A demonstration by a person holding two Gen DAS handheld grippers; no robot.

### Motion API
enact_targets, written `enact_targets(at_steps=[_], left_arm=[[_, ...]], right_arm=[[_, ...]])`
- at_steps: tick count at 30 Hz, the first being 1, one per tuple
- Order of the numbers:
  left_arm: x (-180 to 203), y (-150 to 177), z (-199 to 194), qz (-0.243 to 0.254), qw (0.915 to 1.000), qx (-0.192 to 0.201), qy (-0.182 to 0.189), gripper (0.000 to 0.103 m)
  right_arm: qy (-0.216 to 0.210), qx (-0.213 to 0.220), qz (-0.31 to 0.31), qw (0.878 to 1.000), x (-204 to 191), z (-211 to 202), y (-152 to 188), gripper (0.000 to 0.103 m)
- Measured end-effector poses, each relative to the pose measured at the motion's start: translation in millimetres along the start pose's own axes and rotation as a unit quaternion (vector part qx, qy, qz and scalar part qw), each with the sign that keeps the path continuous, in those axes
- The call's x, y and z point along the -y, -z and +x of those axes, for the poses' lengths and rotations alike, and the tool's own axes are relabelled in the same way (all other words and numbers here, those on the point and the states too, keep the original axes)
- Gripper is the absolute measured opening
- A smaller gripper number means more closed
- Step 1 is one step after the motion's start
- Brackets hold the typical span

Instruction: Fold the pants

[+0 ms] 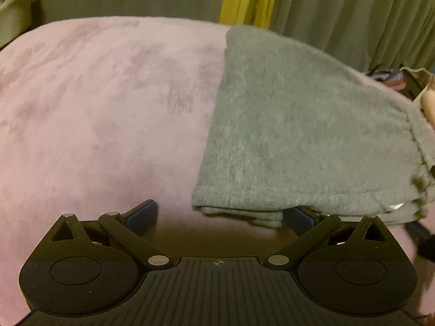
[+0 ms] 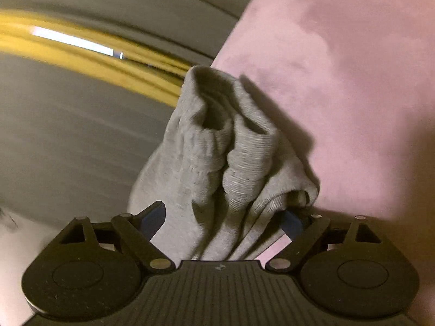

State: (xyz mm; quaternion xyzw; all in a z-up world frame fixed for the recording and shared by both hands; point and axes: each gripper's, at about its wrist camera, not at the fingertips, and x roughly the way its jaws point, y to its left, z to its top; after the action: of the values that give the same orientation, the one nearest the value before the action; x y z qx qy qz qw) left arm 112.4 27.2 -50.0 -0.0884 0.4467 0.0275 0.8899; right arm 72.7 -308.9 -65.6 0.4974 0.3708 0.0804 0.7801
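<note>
Both grippers gape: left gripper (image 1: 220, 214) empty; right gripper (image 2: 223, 220) straddles folded grey knit pants (image 1: 299, 125), unclamped, long axis running away across pink plush cover (image 1: 95, 108).

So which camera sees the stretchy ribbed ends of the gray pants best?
The right wrist view: the ribbed cuffs bunch up close, right between the open tool's fingers. The left wrist view shows only the folded pants lying flat, no cuffs.

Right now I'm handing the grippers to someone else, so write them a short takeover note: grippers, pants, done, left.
Left gripper: open, empty, its right finger tucked under the near edge of the folded grey pants.
Right gripper: jaws wide, bunched cuff ends between them, not clearly pinched.
Pants lie on the pink blanket.
Done: pants folded over in layers.
Left: probably lay the bunched end flat and square the stack.
</note>
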Motion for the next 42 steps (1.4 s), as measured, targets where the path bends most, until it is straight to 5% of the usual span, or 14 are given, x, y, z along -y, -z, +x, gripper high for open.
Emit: enact_targets(at_steps=[4, 6, 10, 14, 17, 21, 25, 27, 30, 34, 37, 42], left_arm=[[-4.2, -1.5, -7.5, -0.027, 0.9954, 0.018, 0.090, 0.102], [-10.4, -3.9, -6.9, -0.044, 0.9948, 0.036, 0.085, 0.102], [-28.0, -11.1, -4.3, -0.091, 0.9945, 0.053, -0.007, 0.102], [-52.6, -16.2, -28.5, -0.175, 0.9796, 0.090, 0.041, 0.102], [-47.4, -32.3, -36.8, -0.132, 0.9846, 0.111, 0.027, 0.102], [-13.0, -65.6, -16.4, -0.012, 0.9954, 0.094, -0.013, 0.102], [18.7, -104.1, 17.9, 0.044, 0.9939, 0.097, -0.027, 0.102], [31.9, -121.4, 39.0, 0.064, 0.9930, 0.092, -0.037, 0.102], [46.1, -136.0, 67.3, 0.093, 0.9894, 0.095, -0.060, 0.103], [55.1, -155.0, 94.4, 0.084, 0.9892, 0.104, -0.060, 0.103], [57.1, -169.9, 120.0, 0.079, 0.9867, 0.092, -0.107, 0.103], [58.8, -167.6, 96.6, 0.066, 0.9875, 0.099, -0.104, 0.102]], right_arm=[[-0.041, -0.052, -0.002, 0.998, -7.1, 13.2, 6.0, 0.095], [-0.047, -0.045, 0.010, 0.998, -4.7, 18.5, 4.6, 0.095], [-0.051, 0.014, 0.062, 0.997, 13.5, 5.0, -6.6, 0.092], [-0.012, 0.018, 0.076, 0.997, 17.5, -7.8, -12.4, 0.081], [0.064, 0.035, -0.027, 0.997, -14.5, -22.6, -8.2, 0.084], [0.127, 0.107, -0.187, 0.968, -63.3, -37.1, 0.1, 0.085], [0.171, 0.124, -0.365, 0.907, -109.6, -4.3, 20.1, 0.080], [0.189, 0.111, -0.399, 0.890, -115.1, 21.3, 25.5, 0.072], [0.241, 0.092, -0.396, 0.881, -94.6, 51.9, 22.0, 0.072], [0.231, 0.091, -0.372, 0.895, -71.1, 45.4, 15.2, 0.084], [0.214, 0.076, -0.329, 0.917, -57.4, 52.5, 2.6, 0.091], [0.207, 0.072, -0.331, 0.918, -56.5, 49.5, 1.5, 0.095]])
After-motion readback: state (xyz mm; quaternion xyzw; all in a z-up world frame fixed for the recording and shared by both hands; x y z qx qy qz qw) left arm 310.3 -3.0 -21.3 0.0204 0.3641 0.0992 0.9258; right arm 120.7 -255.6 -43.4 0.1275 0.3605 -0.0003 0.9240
